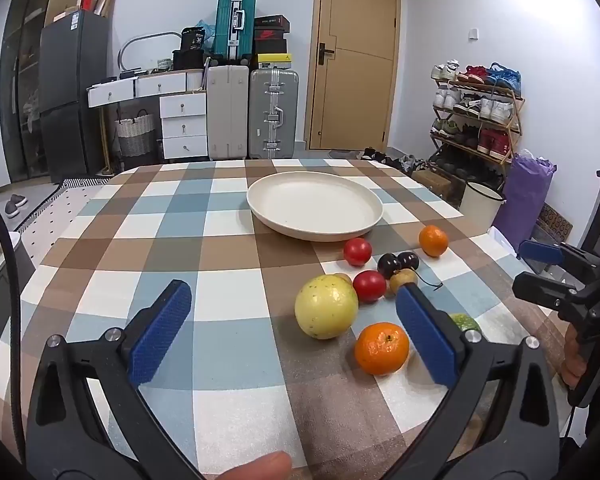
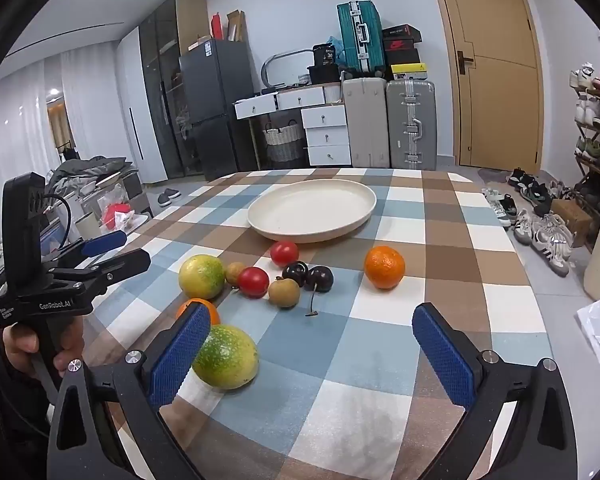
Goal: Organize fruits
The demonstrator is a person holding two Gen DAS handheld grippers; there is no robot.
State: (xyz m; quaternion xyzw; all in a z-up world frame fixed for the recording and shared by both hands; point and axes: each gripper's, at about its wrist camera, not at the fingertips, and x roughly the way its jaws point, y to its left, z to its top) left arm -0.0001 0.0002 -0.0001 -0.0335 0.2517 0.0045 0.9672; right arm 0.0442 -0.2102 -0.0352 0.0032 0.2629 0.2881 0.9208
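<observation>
A cream plate (image 1: pixel 314 208) (image 2: pixel 312 208) lies bare on the checked table. In front of it sit two tomatoes (image 1: pixel 369 286) (image 2: pixel 253 281), two dark cherries (image 1: pixel 398 263) (image 2: pixel 308 276), a small brown fruit (image 2: pixel 284 292), a far orange (image 1: pixel 433 241) (image 2: pixel 384 266), a near orange (image 1: pixel 381 348) and a yellow-green fruit (image 1: pixel 326 306) (image 2: pixel 202 276). Another green-yellow fruit (image 2: pixel 226 356) rests by my right gripper's left finger. My left gripper (image 1: pixel 292 294) (image 2: pixel 136 247) is open, above the table before the yellow-green fruit and near orange. My right gripper (image 2: pixel 310 314) (image 1: pixel 536 270) is open and holds nothing.
The checked tablecloth (image 1: pixel 204 216) (image 2: pixel 432 240) covers the table to its far edge. Beyond stand suitcases (image 1: pixel 274 114), white drawers (image 1: pixel 182 120), a door and a shoe rack (image 1: pixel 476 120). A hand (image 2: pixel 28 340) grips the left tool's handle.
</observation>
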